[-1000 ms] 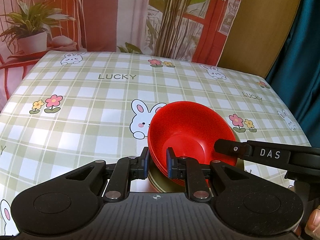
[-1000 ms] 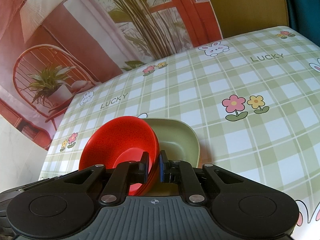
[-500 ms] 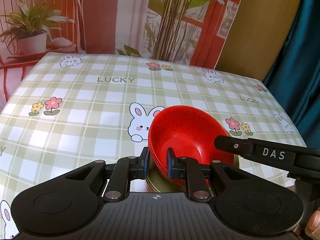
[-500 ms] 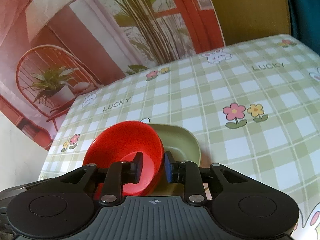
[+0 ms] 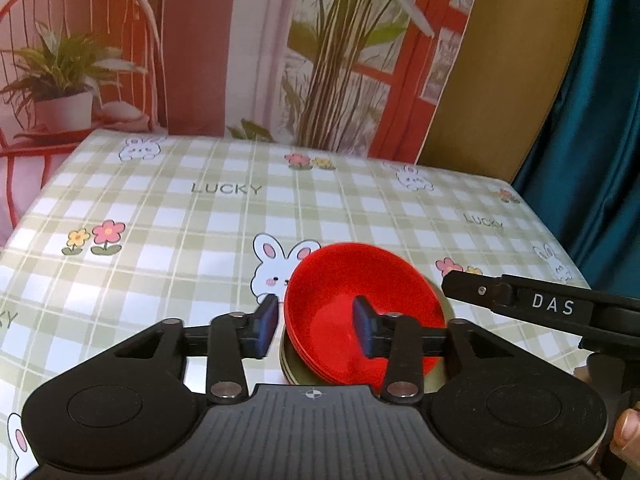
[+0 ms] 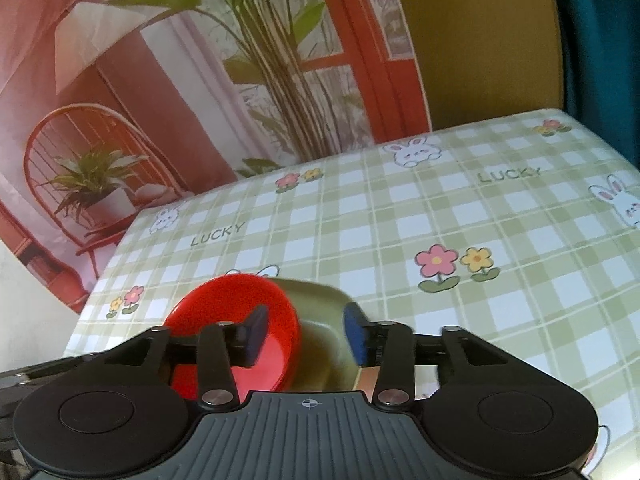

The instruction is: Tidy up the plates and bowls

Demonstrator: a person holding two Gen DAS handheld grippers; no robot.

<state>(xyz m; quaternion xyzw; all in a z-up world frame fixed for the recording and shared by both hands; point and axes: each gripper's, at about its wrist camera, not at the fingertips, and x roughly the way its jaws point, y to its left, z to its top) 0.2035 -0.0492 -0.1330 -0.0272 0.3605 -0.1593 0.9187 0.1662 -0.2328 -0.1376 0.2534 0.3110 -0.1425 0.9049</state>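
Two grippers sit low in their frames, both spread wide and gripping nothing. The left gripper [image 5: 314, 326] straddles the near left rim of the glossy red bowls [image 5: 360, 300], a nested stack of smooth round shells at lower centre, resting in a matte olive plate [image 6: 320, 304] with rounded corners. The right gripper [image 6: 306, 332] brackets the stack's right rim and the plate. Around them the checked, bunny-printed tablecloth [image 5: 180, 240] runs flat to its far edge.
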